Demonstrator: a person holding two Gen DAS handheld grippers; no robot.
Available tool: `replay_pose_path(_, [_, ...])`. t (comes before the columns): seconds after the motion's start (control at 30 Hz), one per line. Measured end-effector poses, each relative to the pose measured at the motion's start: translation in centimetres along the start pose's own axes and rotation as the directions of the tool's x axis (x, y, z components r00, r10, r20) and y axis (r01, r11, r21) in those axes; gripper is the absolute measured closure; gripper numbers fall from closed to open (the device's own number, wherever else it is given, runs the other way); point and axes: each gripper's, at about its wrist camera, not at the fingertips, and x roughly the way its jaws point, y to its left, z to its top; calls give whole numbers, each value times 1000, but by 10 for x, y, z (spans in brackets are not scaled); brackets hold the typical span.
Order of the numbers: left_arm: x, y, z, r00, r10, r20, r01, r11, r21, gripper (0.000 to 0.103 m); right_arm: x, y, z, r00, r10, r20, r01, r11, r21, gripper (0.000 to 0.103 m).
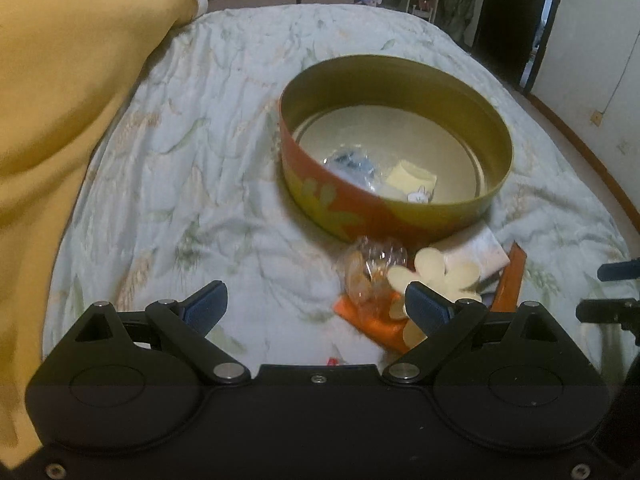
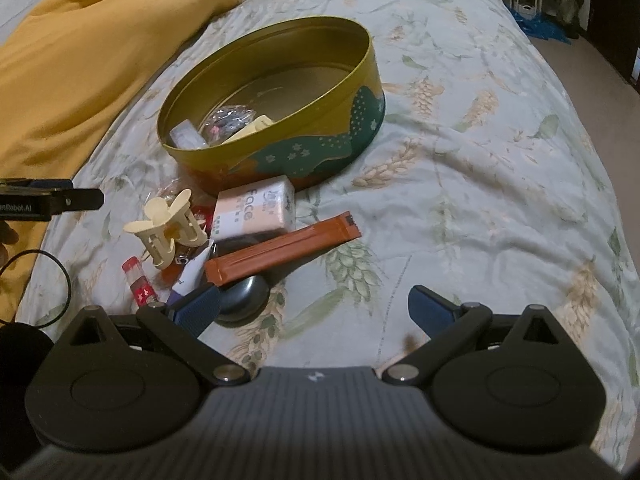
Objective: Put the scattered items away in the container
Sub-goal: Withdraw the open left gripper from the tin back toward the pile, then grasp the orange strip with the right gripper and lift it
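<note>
Now your right gripper [image 2: 314, 306] hangs spread and empty over the bed [image 2: 460, 184], with the orange sachet [image 2: 282, 248] just ahead and left of its fingers, long axis slanting up toward the right. Your left gripper [image 1: 316, 304] is also spread and empty, nearer the cream hair claw [image 1: 436, 276]. The round tin [image 2: 280, 152] sits just beyond the pile, already partly filled.

Floral bedspread [image 2: 460, 128] (yellow blanket [image 1: 60, 100] alongside)
</note>
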Motion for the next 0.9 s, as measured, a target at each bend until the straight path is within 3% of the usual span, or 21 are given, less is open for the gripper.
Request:
replay_pose_path(0.27, [-5,-3,-17,1000,0,9,0,1000,28,8,6,3,2,998,54,-20,-53,998,36,0])
replay_pose_path(0.6, [-5,-8,-34,1000,4,-6,-4,998,56,8,21,4,15,986,162,-44,-145,955,257,0])
replay_pose_path(0.7, [-4,-13,-37,1000,-6,-13,7,998,64,8,30,2,24,984,172,-54,-142,926,349,0])
replay_pose_path(0.8, [-2,-21,-41,1000,-6,-20,8,995,101,8,42,4,35,985,136,-103,-85,914,396,1])
replay_pose_path(0.9, [0,-30,-47,1000,-2,-24,6,988,156,8,52,7,41,984,115,-138,-49,911,409,9])
